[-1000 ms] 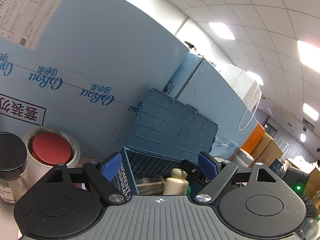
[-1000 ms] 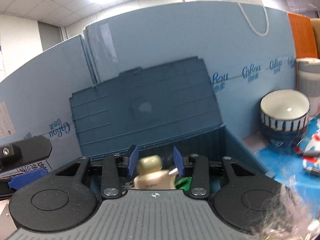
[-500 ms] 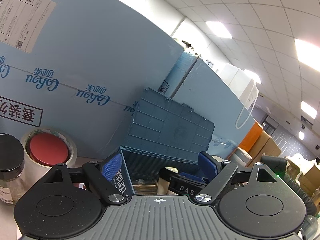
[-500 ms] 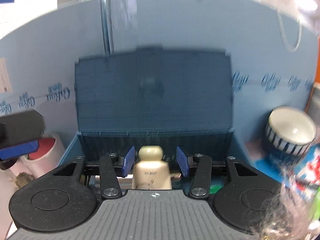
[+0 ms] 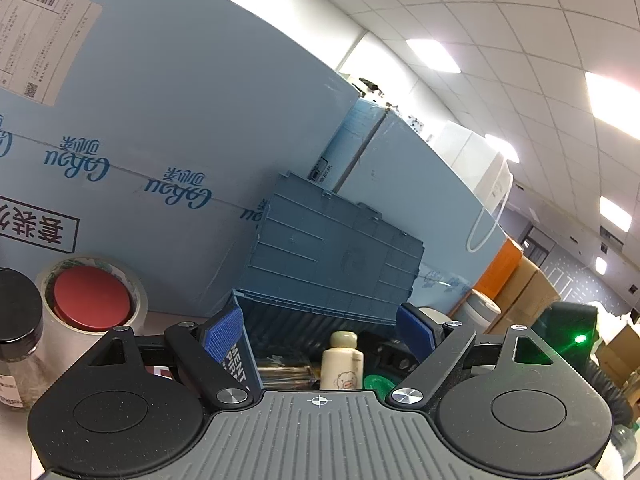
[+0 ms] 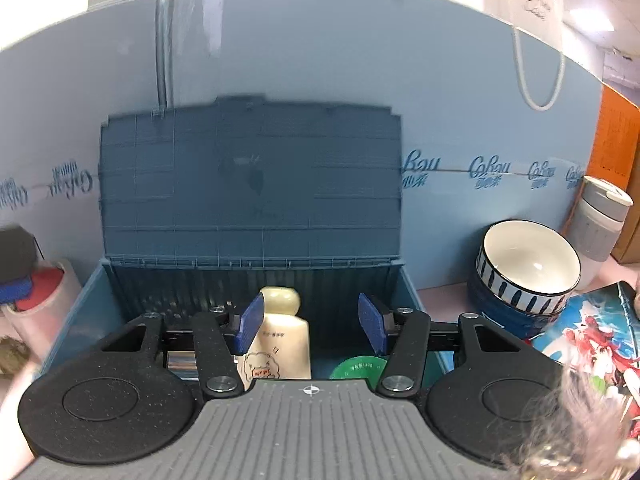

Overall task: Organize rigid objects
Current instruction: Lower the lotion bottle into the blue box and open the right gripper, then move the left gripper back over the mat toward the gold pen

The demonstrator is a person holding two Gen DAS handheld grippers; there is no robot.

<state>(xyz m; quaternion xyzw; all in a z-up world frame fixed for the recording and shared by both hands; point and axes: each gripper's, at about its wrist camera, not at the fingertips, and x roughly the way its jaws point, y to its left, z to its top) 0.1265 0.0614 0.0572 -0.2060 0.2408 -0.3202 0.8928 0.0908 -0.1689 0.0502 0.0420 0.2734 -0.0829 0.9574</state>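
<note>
A blue storage bin (image 6: pixel 412 292) stands with its lid (image 6: pixel 248 184) propped open against the blue boxes behind. A small cream bottle (image 6: pixel 282 338) stands upright inside it, next to a green lid (image 6: pixel 356 368). My right gripper (image 6: pixel 312 322) is open above the bin, the bottle loose beside its left finger. My left gripper (image 5: pixel 320 330) is open and empty at the bin's left side; the cream bottle (image 5: pixel 342 364) and the bin's lid (image 5: pixel 332 256) show beyond it.
A tape roll with a red centre (image 5: pixel 90 306) and a dark-capped jar (image 5: pixel 16 328) stand left of the bin. Stacked bowls (image 6: pixel 528 272), a grey-lidded cup (image 6: pixel 600 220) and a colourful printed pack (image 6: pixel 592 336) lie to its right. Tall blue cartons (image 6: pixel 320 60) wall the back.
My right gripper has opened and let go of the cream bottle, which now stands in the bin. The left gripper has barely moved.
</note>
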